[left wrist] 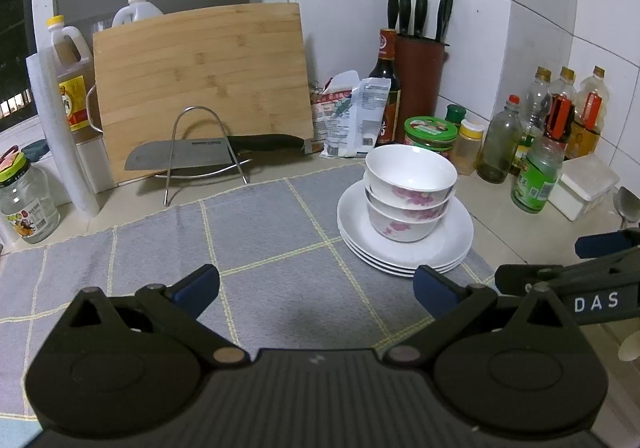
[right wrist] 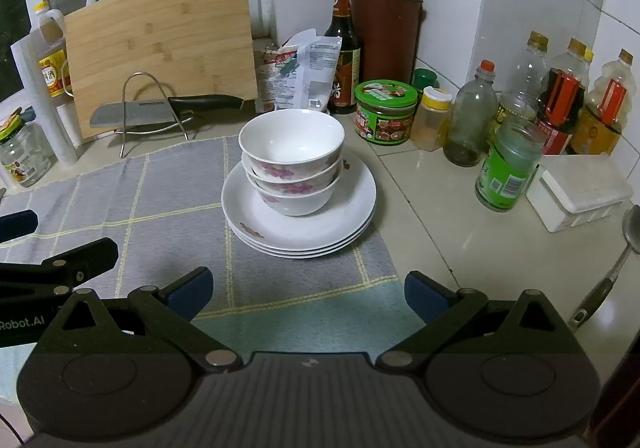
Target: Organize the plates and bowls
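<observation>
A pale tiled worktop (right wrist: pixel 432 216) was seen against a white tiled wall. A grey checked cloth (right wrist: pixel 160 188) was spread directly on it, and a stack of white plates (right wrist: pixel 352 204) was carried at the cloth's right edge. Behind the cloth, a wire rack (right wrist: pixel 152 116) with a cleaver (right wrist: pixel 120 114) and a leaning cutting board (right wrist: pixel 160 36) were stood. To the right, a green-lidded tub (right wrist: pixel 386 112), several bottles, a white box (right wrist: pixel 580 192) and a ladle (right wrist: pixel 616 260) were placed.
</observation>
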`<move>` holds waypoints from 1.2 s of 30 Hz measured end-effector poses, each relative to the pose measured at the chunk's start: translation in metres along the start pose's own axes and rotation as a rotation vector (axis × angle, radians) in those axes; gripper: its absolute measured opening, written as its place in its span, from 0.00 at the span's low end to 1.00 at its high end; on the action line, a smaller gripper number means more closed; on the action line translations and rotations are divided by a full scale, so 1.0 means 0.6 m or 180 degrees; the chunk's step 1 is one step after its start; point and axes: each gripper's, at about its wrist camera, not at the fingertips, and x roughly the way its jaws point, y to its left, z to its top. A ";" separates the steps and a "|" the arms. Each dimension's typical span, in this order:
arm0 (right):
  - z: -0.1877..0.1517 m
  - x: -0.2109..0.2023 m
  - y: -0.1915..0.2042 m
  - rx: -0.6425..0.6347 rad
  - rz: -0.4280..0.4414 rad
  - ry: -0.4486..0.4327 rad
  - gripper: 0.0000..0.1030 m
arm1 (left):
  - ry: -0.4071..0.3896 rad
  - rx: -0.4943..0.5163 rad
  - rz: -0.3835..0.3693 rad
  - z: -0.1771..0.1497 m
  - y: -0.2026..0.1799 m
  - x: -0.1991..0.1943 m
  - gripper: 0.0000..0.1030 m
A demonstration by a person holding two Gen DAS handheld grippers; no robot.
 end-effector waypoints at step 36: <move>0.004 -0.002 0.001 -0.0003 -0.0095 -0.0012 1.00 | 0.0000 0.0006 -0.0012 0.002 -0.005 0.002 0.99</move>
